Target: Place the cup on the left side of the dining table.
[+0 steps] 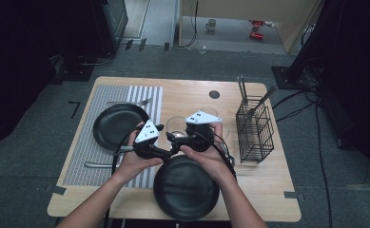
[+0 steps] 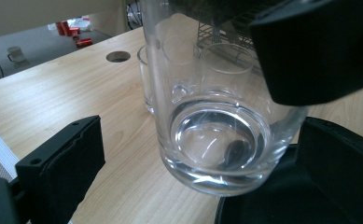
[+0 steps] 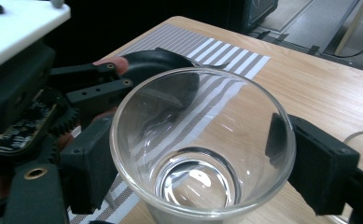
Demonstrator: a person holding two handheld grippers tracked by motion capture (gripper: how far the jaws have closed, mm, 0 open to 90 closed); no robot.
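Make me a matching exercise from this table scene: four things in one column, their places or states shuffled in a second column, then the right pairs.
Things:
1. glass
2. wire basket
3. near plate
4. far plate

Places or states:
A. on the striped mat
B. clamped between the right gripper jaws
C. at the table's near edge, on bare wood
D. at the table's right, holding utensils

Pairs: 1-B, 2-D, 3-C, 4-A
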